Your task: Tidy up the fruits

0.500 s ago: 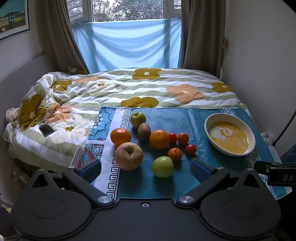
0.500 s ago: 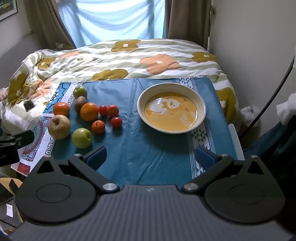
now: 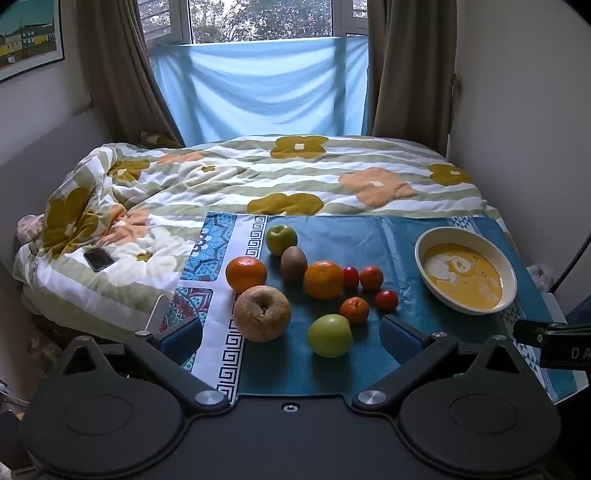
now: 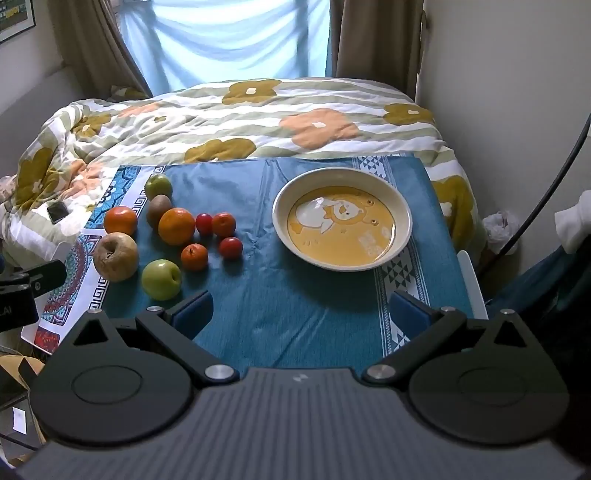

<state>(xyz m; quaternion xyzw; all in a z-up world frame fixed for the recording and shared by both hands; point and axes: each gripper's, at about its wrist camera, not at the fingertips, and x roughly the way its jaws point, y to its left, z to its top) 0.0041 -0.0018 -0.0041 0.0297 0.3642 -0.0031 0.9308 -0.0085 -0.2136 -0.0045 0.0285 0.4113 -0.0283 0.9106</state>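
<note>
Bed (image 3: pixel 332 173) behind; surface under blue cloth (image 4: pixel 295 295). Bowl (image 4: pixel 341 184) on cloth's right, holding no fruit. Fruits in a cluster on the left: brown apple (image 3: pixel 261 314), green apple (image 3: pixel 330 335), orange (image 3: pixel 323 279), tomato (image 3: pixel 386 299). Left tongs (image 3: pixel 291 334) and right tongs (image 4: pixel 301 314) both spread wide, gripping nothing.

Daylit window (image 3: pixel 258 18) behind blue sheet (image 3: pixel 262 88), brown curtains (image 3: pixel 406 66), floral-quilted bed (image 3: pixel 295 173).

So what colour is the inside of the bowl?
Orange-yellow inside the bowl, with a cartoon bear; the rim is cream. Best in the right wrist view.
</note>
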